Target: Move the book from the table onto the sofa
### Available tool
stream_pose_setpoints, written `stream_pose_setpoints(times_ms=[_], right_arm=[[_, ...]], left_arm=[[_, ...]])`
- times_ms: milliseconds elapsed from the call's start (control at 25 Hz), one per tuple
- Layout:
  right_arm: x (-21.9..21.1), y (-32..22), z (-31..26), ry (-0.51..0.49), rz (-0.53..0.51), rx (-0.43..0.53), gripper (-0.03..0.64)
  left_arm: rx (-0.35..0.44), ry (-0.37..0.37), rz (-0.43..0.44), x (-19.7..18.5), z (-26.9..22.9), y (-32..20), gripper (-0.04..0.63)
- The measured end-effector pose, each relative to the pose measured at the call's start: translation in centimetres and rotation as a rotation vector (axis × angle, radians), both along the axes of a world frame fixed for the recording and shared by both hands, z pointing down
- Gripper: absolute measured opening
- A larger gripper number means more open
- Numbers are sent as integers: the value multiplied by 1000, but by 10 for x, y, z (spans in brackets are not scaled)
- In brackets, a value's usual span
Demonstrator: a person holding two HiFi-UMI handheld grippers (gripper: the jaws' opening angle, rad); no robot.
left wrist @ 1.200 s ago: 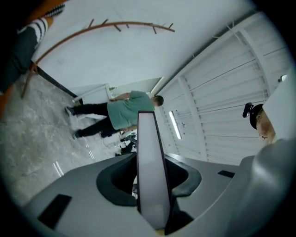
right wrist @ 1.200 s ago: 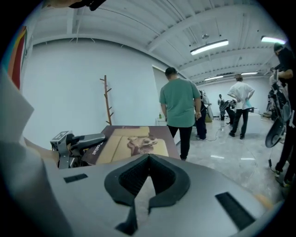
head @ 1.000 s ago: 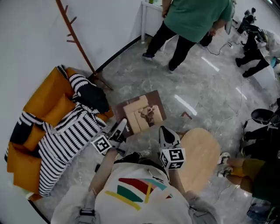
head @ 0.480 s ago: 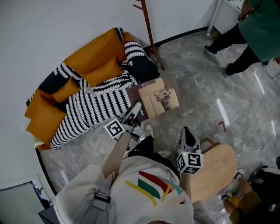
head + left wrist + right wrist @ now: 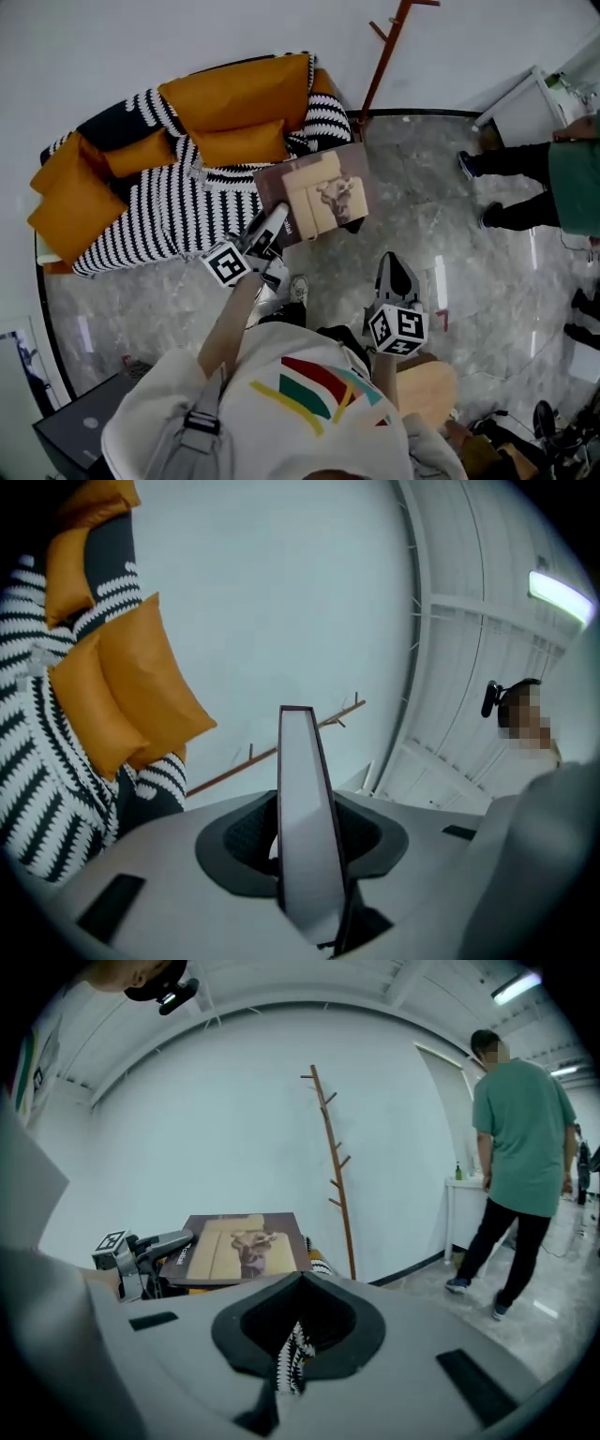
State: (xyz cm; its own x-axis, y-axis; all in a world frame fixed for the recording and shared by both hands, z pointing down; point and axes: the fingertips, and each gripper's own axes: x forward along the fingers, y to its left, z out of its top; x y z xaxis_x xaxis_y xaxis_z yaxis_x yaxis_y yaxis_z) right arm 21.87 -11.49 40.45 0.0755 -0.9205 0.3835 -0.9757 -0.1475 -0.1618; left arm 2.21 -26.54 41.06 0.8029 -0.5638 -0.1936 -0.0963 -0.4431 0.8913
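Swung round a lot since a second ago: the orange sofa (image 5: 234,94) went from the left side of the head view to the top, and the book (image 5: 323,192) has come along with it, so it now hangs by the sofa's right end instead of out over the grey floor (image 5: 141,309). A black-and-white striped blanket (image 5: 159,220) is draped over the seat. The round wooden counter (image 5: 427,394) is down at the bottom edge, well apart from the book. The left hand-held gripper (image 5: 274,221) is clamped on the book's near edge, and its own view only shows that edge (image 5: 305,827) standing between the jaws. The right gripper view gives you the brown cover (image 5: 246,1246) lying roughly flat, plus the left hand-held gripper (image 5: 178,1239) on it. The right hand-held gripper (image 5: 393,262) is empty, jaws pulled in to a thin slit, near the book but not touching it. The right gripper view also catches a wooden coat rack (image 5: 336,1166) and a person in green (image 5: 520,1138).
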Motion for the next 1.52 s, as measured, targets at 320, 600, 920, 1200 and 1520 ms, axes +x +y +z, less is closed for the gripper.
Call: stream_pose_setpoints(times_ms=[320, 600, 920, 1200, 1520], right_arm=[[-117, -136, 6, 11, -345, -31, 12], [-199, -203, 12, -21, -600, -12, 12], [-266, -283, 16, -63, -787, -2, 12], [-325, -380, 23, -63, -872, -32, 12], [-416, -414, 17, -26, -968, 12, 12]], left_arm=[[-5, -49, -334, -149, 14, -71, 153], [-15, -129, -546, -229, 29, -85, 153], [-47, -186, -728, -294, 39, -119, 153], [-57, -272, -837, -342, 36, -184, 153], [11, -365, -842, -377, 24, -220, 153]])
